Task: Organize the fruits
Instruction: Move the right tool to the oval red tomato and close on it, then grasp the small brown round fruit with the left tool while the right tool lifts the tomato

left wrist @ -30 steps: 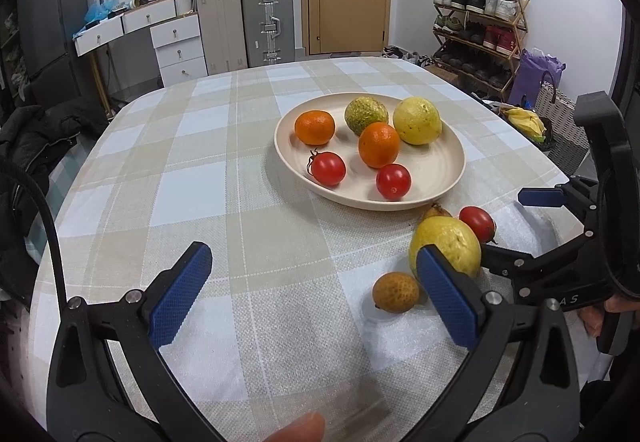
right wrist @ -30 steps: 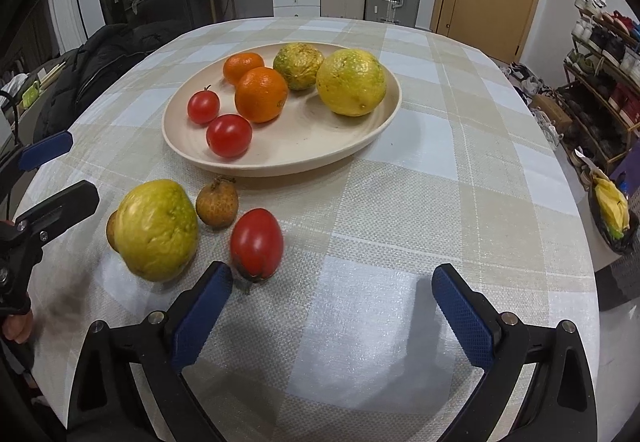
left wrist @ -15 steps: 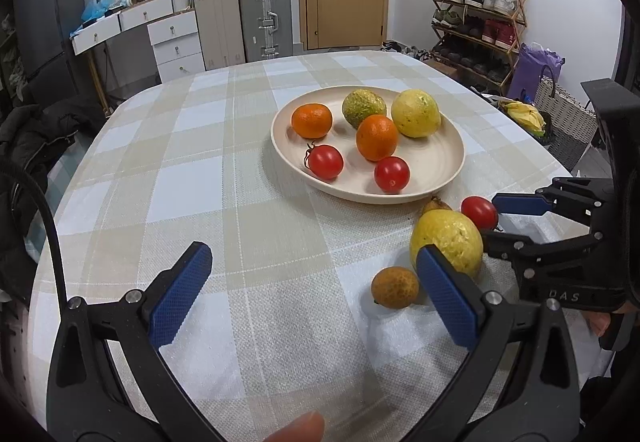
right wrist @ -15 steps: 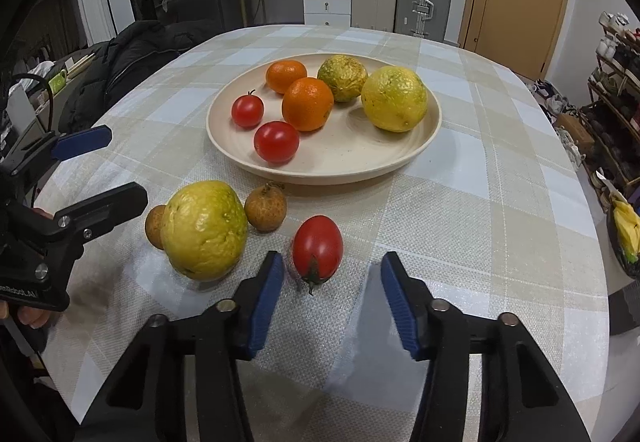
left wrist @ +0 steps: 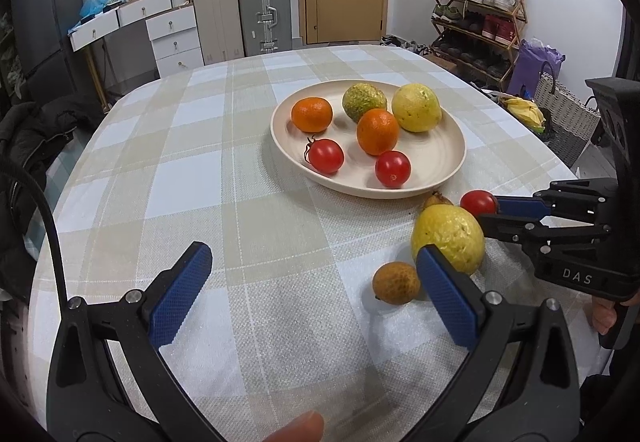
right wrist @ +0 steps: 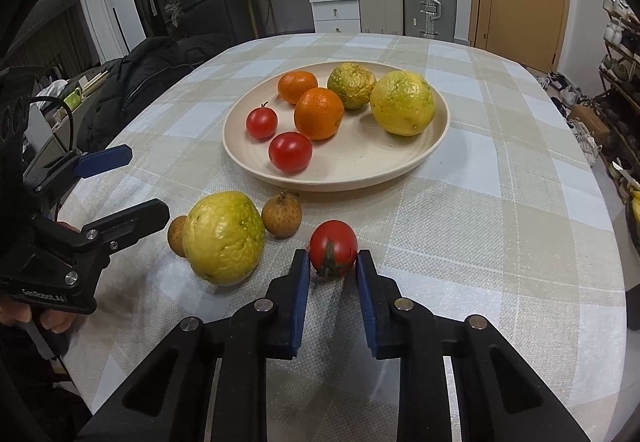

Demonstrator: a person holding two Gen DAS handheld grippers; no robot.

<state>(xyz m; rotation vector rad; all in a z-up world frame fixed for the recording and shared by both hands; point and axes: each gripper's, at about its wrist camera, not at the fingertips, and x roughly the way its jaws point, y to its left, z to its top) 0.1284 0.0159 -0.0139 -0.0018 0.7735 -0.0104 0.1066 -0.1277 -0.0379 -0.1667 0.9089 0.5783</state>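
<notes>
A cream plate (right wrist: 400,166) (left wrist: 448,170) holds two oranges, two tomatoes, a green-yellow fruit and a yellow fruit. On the checked cloth in front of it lie a big yellow fruit (right wrist: 224,238) (left wrist: 448,238), two small brown fruits (right wrist: 282,215) (left wrist: 396,282) and a red tomato (right wrist: 333,248) (left wrist: 478,202). My right gripper (right wrist: 333,262) is shut on that tomato, which rests on the cloth. My left gripper (left wrist: 312,274) is open and empty, with its right finger beside the big yellow fruit.
The round table's edge (right wrist: 616,282) drops off at the right. Suitcases (left wrist: 264,10), drawers and a shoe rack (left wrist: 476,14) stand behind the table. A dark jacket (right wrist: 140,82) hangs at the table's left side.
My right gripper moved forward and closed its fingers from wide open onto the red tomato. My left gripper stayed open and shifted only slightly.
</notes>
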